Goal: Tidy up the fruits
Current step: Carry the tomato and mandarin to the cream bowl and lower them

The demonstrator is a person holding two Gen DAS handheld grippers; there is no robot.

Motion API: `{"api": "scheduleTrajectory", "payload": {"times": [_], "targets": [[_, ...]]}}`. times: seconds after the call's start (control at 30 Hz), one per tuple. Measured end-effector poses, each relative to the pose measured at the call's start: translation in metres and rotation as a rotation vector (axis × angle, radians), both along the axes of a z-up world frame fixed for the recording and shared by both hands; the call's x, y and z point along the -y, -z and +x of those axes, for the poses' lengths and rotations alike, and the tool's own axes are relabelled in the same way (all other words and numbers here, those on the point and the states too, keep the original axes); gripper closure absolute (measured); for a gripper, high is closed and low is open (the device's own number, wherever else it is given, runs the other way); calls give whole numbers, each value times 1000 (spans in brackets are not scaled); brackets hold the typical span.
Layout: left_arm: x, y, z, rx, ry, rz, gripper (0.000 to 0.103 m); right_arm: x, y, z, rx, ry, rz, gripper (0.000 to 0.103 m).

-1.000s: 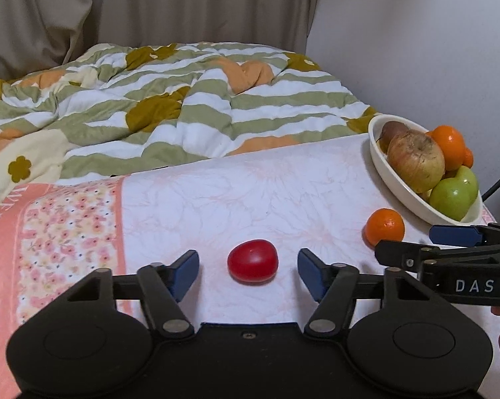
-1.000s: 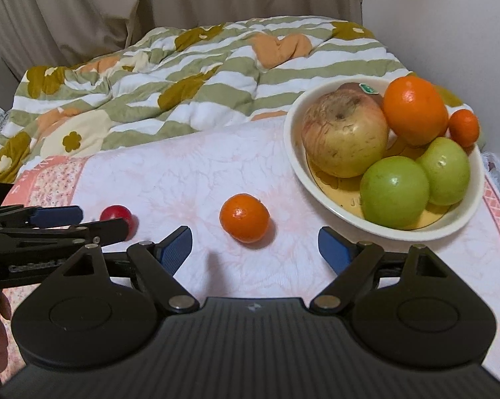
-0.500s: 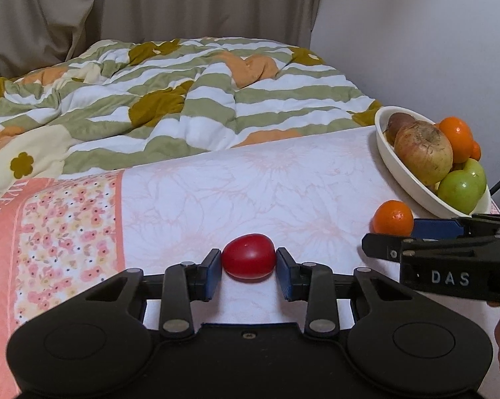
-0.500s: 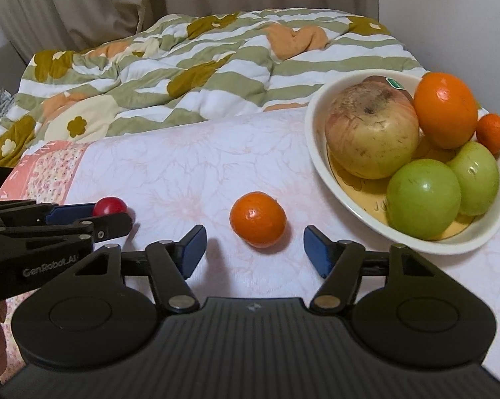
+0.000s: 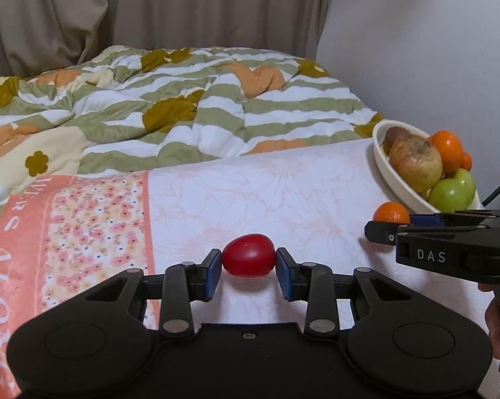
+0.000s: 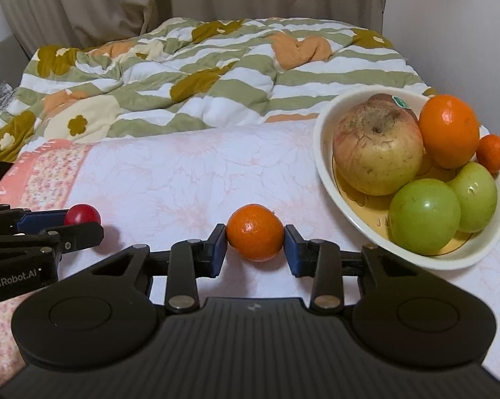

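- Left tool (image 5: 249, 270) grips the tomato (image 5: 248, 255) between its blue pads, low centre of the left view, over the floral cloth (image 5: 266, 193).
- Right tool (image 6: 255, 254) grips the small orange (image 6: 254, 232), low centre of the right view.
- Bowl (image 6: 323, 153) sits at the right edge, holding an apple (image 6: 376, 153), two green fruits and two oranges.
- Striped quilt (image 6: 216, 76) fills the background.
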State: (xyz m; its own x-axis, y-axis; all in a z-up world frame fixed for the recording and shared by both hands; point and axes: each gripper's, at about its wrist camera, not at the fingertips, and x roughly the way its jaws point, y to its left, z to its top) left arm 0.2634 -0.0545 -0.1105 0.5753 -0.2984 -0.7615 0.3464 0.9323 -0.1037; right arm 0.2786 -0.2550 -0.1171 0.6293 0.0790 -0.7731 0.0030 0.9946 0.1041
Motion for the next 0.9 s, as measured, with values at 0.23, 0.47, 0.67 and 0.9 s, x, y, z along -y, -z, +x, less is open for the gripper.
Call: {"api": "scheduleTrajectory", "payload": {"times": [0.23,0.47,0.67,0.9], "targets": [[-5,-31,-23,50,3,-26,64,-5,-33,-22,43,-7,28,51],[6,-63,-48,99,36,-41,64,13,-73,-52,81,9,67,51],[28,-86,-65,137,20,-55,64,48,-98,-71,112,3,59,51],[74,-104,-76,170,-43,-63,64,103,-115,-81,125,-43,49,51]]}}
